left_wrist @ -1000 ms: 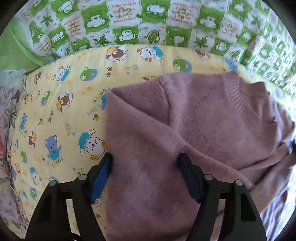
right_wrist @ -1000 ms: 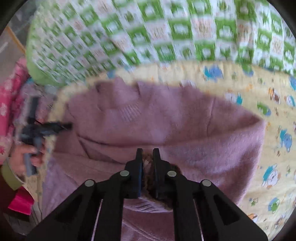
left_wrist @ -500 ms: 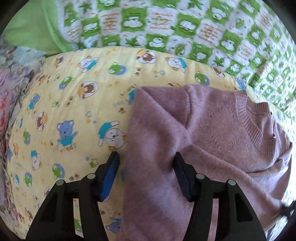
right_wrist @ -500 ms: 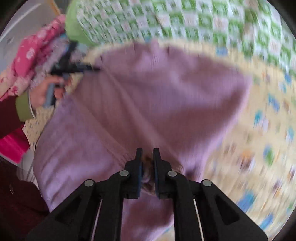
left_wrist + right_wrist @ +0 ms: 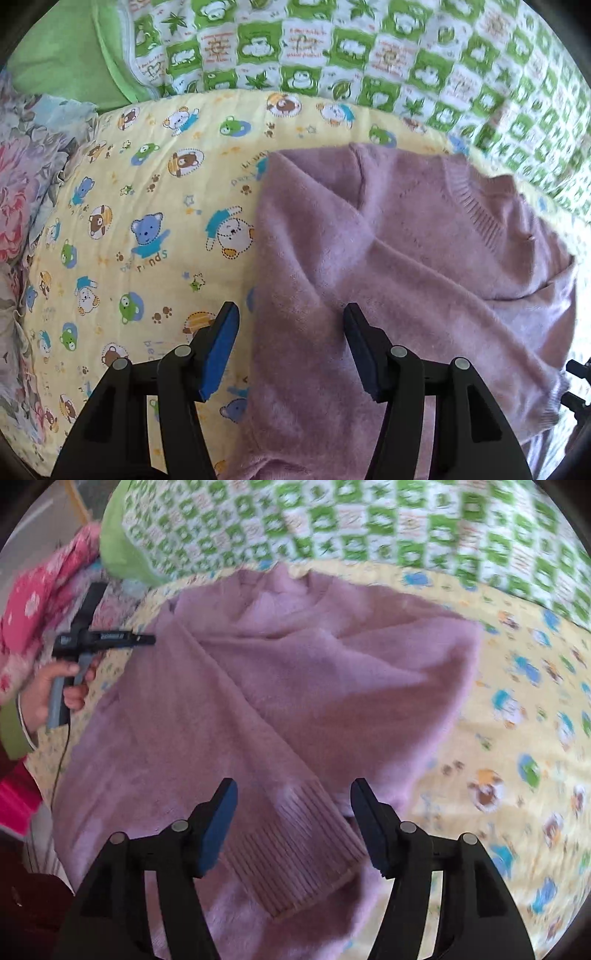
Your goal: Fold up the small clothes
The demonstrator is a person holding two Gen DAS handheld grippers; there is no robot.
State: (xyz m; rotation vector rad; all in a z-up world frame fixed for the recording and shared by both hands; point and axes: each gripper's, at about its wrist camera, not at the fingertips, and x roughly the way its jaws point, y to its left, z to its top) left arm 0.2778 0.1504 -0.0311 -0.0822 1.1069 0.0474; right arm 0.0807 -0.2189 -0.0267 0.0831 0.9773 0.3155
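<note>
A mauve knit sweater lies on a yellow bear-print blanket, one sleeve folded diagonally across its body. My left gripper is open and empty, its jaws straddling the sweater's left edge. My right gripper is open and empty just above the sleeve's ribbed cuff, which lies flat on the sweater. The left gripper also shows in the right wrist view, held in a hand at the sweater's left side.
A green-and-white checked quilt is bunched behind the blanket. Floral and pink fabrics are piled at the left. The yellow blanket extends to the right of the sweater.
My right gripper, shut on the sleeve cuff before, carried it across the sweater and has opened, leaving the cuff lying on the body. My left gripper stayed open and shifted slightly.
</note>
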